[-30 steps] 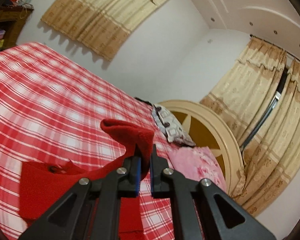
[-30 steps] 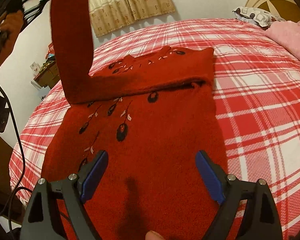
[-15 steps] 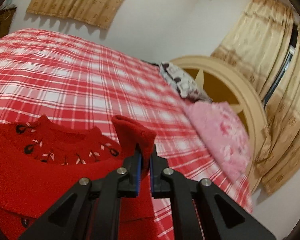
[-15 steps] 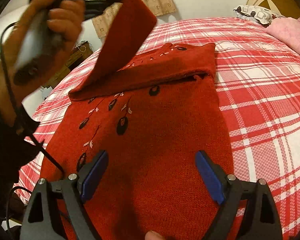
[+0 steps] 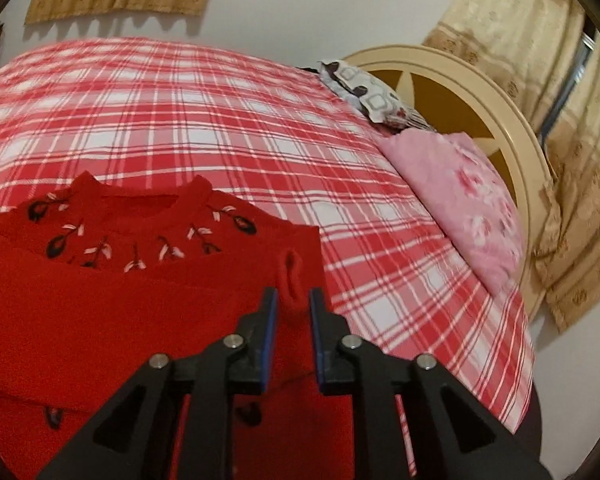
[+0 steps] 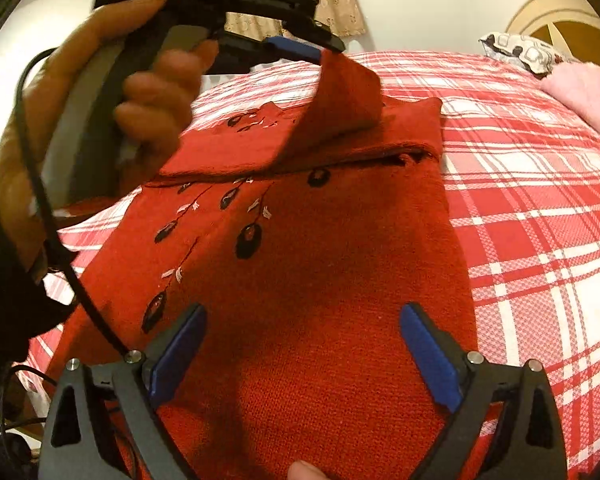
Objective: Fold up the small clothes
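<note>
Up close in the left wrist view, the left gripper point(image 5: 292, 304) has just been opening, the sleeve cuff point(image 5: 290, 280) loose between its jaws, atop the red sweater point(image 5: 100, 312) lying on the checked bed point(image 5: 220, 128). Next, the right wrist view: the right gripper point(image 6: 302, 324) hangs wide open and empty over the sweater's body.

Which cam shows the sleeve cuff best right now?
Left wrist: the sleeve cuff sits centred between the left gripper pads, which have just been opening. The right wrist view shows only the sleeve from the side, its cuff end hidden at the gripper tip.
</note>
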Available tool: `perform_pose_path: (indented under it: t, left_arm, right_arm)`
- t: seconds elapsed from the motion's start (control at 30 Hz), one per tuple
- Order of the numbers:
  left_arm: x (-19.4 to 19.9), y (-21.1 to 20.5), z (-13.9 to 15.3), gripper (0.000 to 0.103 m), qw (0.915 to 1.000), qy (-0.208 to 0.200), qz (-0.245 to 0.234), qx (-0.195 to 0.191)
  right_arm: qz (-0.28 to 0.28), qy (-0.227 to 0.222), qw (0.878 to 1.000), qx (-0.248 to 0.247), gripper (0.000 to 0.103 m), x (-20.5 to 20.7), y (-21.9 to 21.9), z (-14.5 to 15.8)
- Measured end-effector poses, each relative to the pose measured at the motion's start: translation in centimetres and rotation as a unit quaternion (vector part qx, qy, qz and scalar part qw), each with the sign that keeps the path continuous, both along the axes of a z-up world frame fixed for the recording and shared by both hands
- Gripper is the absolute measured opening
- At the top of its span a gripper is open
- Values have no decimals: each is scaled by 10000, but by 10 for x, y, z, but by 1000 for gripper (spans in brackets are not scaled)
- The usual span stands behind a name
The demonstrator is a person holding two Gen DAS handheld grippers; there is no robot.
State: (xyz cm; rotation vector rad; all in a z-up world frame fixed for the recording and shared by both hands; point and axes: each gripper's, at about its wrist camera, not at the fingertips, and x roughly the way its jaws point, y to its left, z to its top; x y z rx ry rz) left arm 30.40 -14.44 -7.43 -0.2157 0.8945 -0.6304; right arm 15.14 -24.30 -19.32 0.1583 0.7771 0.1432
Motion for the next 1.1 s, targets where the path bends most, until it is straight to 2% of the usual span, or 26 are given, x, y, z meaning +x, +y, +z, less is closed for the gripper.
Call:
perform_pose_path:
  t: [0.07,0.13,0.2,0.33,0.37,0.4,0.47,0.5,0.57,0.6,0.63,0.73,0.77,0.83,0.97,1.0,1.03,1.07,1.1]
  left_arm:
    - [-4,11,2,32,9999,-101,-26,100]
    - [-8,27,4,63,9992,-292,151,243]
    - [-11,50,4,71,9962,-562,406,528]
    - [-10,97,-7,72,9849,-833,896,1226]
    - [-7,111,-12,72,9792,-861,1094,1475]
    - [-4,126,-17,72,9734,-872,1297,1673]
    - [2,153,-27,72,9620,-868,1679,1970]
    - [5,167,-31,72,9551,-862,1894,2111]
    - [10,190,-41,72,9487,-764,2180,2157]
    - [11,198,-46,72,9479,-689,2274,2124]
    - [12,205,-50,72,9477,-622,2341,2081]
    - [10,217,-64,72,9447,-491,2540,2014]
    - [8,220,-68,72,9452,-461,2562,1972]
    - [4,227,-74,72,9477,-409,2600,1804]
    - [-1,233,-79,75,9491,-402,2631,1684]
    - [-1,234,-78,75,9501,-390,2632,1630]
    - [0,234,-78,75,9510,-388,2626,1587]
    - [-1,234,-76,75,9512,-397,2625,1570]
    - [-1,235,-75,75,9513,-408,2628,1561]
  right_arm:
    - [33,-26,9999,-109,100,0,3,-2]
    - [60,-50,9997,-211,101,0,6,-3]
    - [69,-66,9996,-276,101,0,8,-3]
    - [71,7,9999,-150,101,0,4,1]
    - [70,47,10000,-48,101,-1,2,3]
    - [73,89,9996,266,101,0,-5,11]
    - [18,-11,9981,610,101,0,-15,24]
    - [-122,-143,9974,699,101,1,-24,34]
    - [-433,-208,9973,551,101,9,-35,47]
    - [-692,-213,9964,448,96,18,-44,53]
    - [-801,-227,9955,446,87,23,-49,56]
    - [-1074,-63,9922,631,67,50,-71,59]
    - [-1154,26,9911,665,65,62,-78,59]
    - [-1197,116,9905,672,52,78,-83,57]
    - [-991,463,9908,797,47,104,-79,44]
    - [-1011,559,9898,833,40,109,-78,37]
    - [-1082,646,9886,820,26,115,-79,29]
    - [-1120,703,9881,785,17,118,-79,26]
    - [-1180,754,9876,705,13,122,-79,23]
